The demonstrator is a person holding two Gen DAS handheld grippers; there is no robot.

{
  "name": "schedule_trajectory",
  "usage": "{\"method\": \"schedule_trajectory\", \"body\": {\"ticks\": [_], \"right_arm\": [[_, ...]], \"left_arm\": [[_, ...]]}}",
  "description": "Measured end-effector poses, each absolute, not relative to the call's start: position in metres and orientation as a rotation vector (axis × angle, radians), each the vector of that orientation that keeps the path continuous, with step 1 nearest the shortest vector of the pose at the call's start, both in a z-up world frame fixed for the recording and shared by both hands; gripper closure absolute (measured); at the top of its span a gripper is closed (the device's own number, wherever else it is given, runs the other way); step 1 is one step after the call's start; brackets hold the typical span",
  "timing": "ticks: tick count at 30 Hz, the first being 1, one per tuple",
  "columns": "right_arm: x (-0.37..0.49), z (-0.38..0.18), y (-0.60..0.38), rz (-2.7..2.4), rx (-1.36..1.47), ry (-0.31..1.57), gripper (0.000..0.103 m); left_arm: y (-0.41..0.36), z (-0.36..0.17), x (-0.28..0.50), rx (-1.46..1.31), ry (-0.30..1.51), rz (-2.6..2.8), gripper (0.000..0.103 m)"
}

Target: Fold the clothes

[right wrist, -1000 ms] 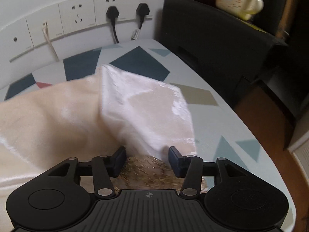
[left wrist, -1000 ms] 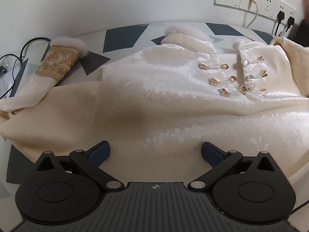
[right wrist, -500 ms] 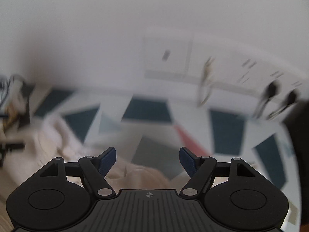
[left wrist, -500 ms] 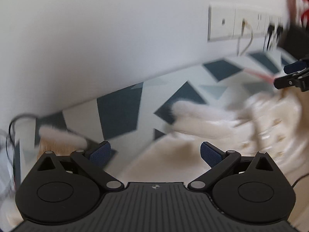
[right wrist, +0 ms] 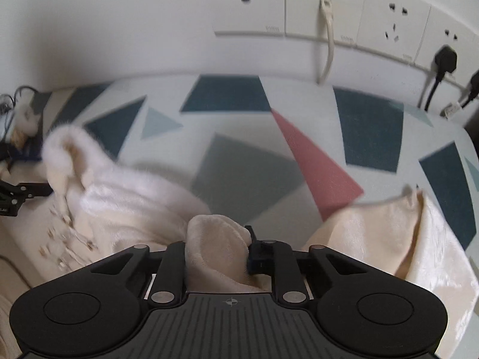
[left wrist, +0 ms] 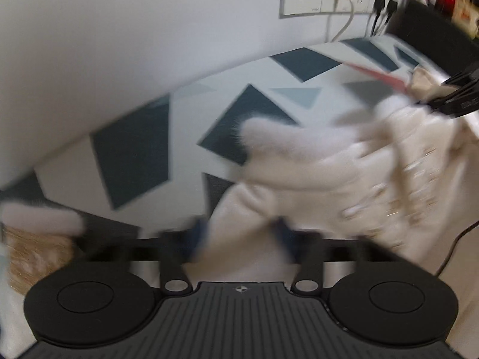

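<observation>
A cream jacket [left wrist: 299, 149] with a white fur collar and gold clasps [left wrist: 389, 197] lies bunched on the patterned table [left wrist: 134, 155]. My left gripper [left wrist: 239, 233] is shut on a ridge of its cloth near the collar; the view is blurred. In the right wrist view my right gripper [right wrist: 218, 248] has its jaws closing on a raised fold of the same jacket [right wrist: 134, 203], which bulges between the fingers. The fur collar [right wrist: 66, 140] sits to its left, and a shiny sleeve part [right wrist: 389, 230] to its right. A fur-trimmed gold cuff [left wrist: 36, 248] lies at the far left.
Wall sockets [right wrist: 389, 27] with plugged cables run along the wall behind the table [right wrist: 239, 107]. A black box [left wrist: 434, 30] stands at the table's right end. Loose cables [right wrist: 12, 104] lie at the left end, and a thin wire [left wrist: 458, 239] crosses the cloth.
Both grippers swung from the spread jacket and its sleeve to the collar end. Both stood open before; now each has closed on a fold of cloth, and the jacket has bunched up.
</observation>
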State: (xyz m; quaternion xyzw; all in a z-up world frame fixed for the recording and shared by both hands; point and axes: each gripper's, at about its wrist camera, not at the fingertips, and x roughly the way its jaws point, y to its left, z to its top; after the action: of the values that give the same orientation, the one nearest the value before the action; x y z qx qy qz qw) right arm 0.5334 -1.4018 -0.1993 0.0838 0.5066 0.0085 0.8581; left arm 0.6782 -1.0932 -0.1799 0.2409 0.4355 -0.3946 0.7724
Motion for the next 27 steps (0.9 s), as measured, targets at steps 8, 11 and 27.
{"method": "schedule_trajectory", "body": {"ticks": [8,11,27], "right_arm": [[0.531,-0.142,-1.406,-0.031,0.193,0.64,0.088],[0.548,-0.164,-1.416,-0.13,0.182,0.793,0.061],[0.61,-0.197,-1.373,0.042,0.042,0.93,0.046]], "left_arm": [[-1.078,-0.152,0.69,0.425,0.79,-0.644,0.097],[-1.08,-0.159,0.697,0.46,0.792,-0.56,0.075],[-1.049,-0.177,0.681,0.562,0.829,-0.489,0.024]]}}
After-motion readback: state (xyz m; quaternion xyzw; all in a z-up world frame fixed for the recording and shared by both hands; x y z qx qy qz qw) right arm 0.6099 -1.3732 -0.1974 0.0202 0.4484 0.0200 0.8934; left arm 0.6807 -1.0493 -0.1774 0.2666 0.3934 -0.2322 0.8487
